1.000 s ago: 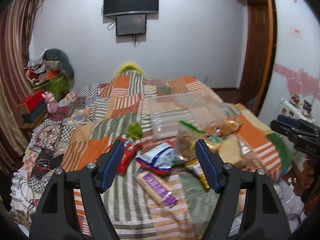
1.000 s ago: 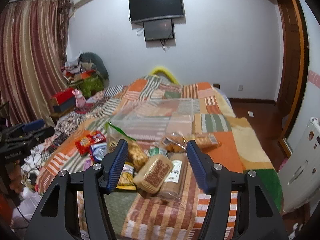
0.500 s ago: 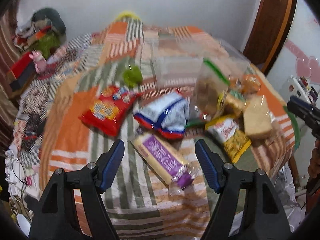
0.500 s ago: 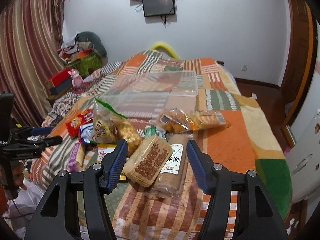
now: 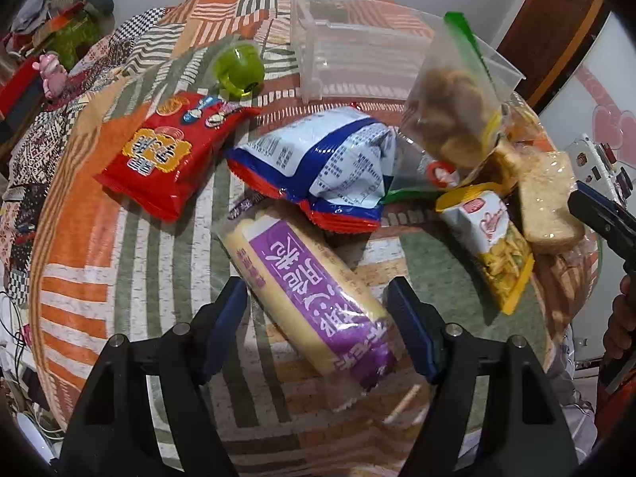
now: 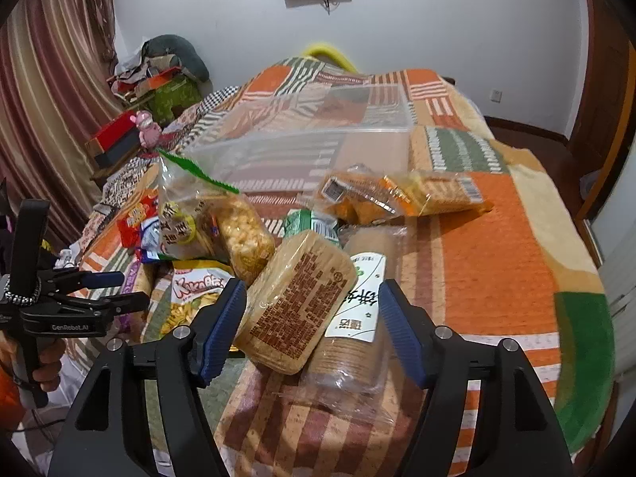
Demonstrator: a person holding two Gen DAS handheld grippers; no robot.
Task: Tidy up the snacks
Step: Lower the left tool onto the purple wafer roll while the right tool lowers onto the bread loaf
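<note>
Both grippers' jaws apart, downward

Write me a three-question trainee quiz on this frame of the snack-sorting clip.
1. True or false: the left gripper is shut on the purple-labelled cracker pack.
2. Which lies nearest the clear plastic bin? A) red snack bag B) green round container C) yellow chip bag
3. Fill in: between the right gripper's fingers shows a brown-printed ____ pack.

Key: 1 false, the fingers stand open on either side of it; 2 B; 3 cracker.
</note>
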